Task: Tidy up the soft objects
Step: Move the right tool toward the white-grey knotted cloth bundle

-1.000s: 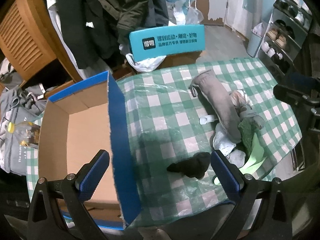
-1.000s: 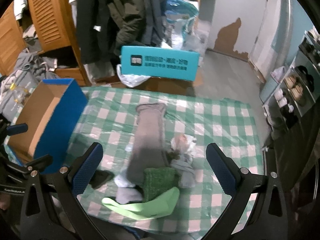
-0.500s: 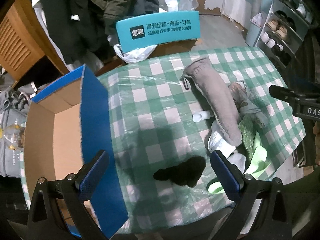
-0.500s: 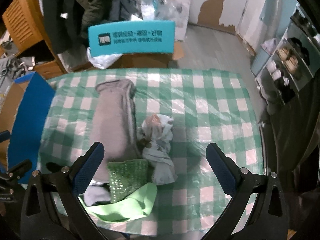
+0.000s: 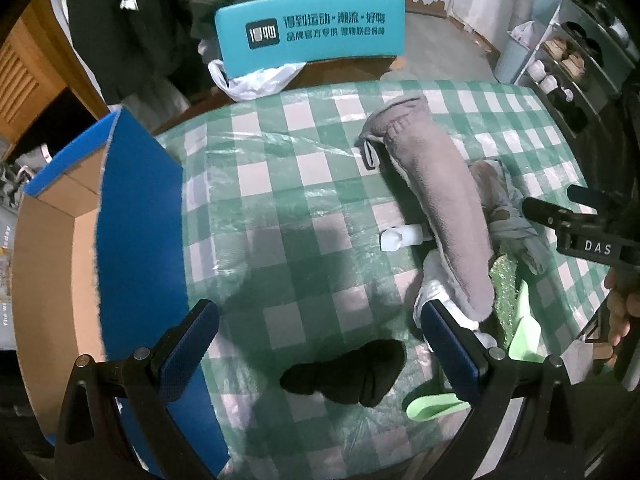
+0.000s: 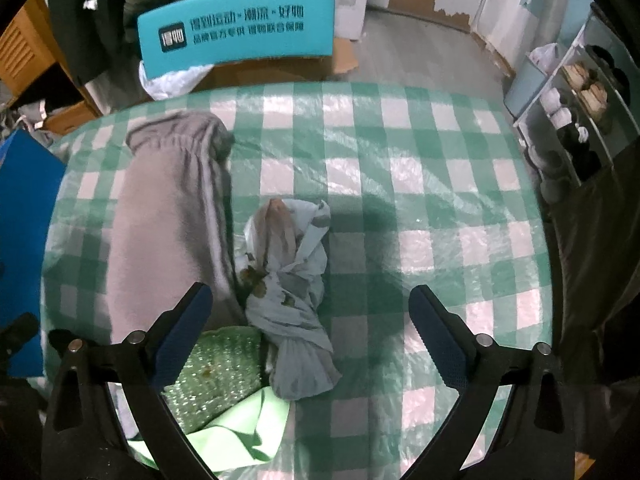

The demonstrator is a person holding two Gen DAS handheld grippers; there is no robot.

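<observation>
Only the left wrist view shows the open cardboard box with blue outer walls [image 5: 140, 216], standing on the table at nine o'clock, and the crumpled black cloth [image 5: 348, 372] lying on the green-and-white checked plastic-covered table [image 5: 288, 184] at six o'clock, between the fingers of the left claw [image 5: 320, 352]. That claw hangs above the table's near edge with its blue-padded fingers spread wide and nothing between the pads. A small white roll [image 5: 400, 238] also shows here, touching the left edge of the long grey fleece garment [image 5: 440, 208], which runs from twelve o'clock towards five. At three o'clock the other tool's black body pokes in, with a hand [image 5: 622, 308] on it.

The right wrist view alone shows the knotted pale blue-grey patterned cloth bundle [image 6: 292, 292] in full, lying at the centre just beside the grey garment [image 6: 168, 232]. At seven o'clock a green textured cloth [image 6: 216, 364] lies on a light green fabric piece [image 6: 240, 428]. The right claw [image 6: 312, 340] hovers over the bundle, its fingers wide apart, holding nothing. A teal chair back with white lettering [image 6: 240, 32] stands behind the table at eleven o'clock.
</observation>
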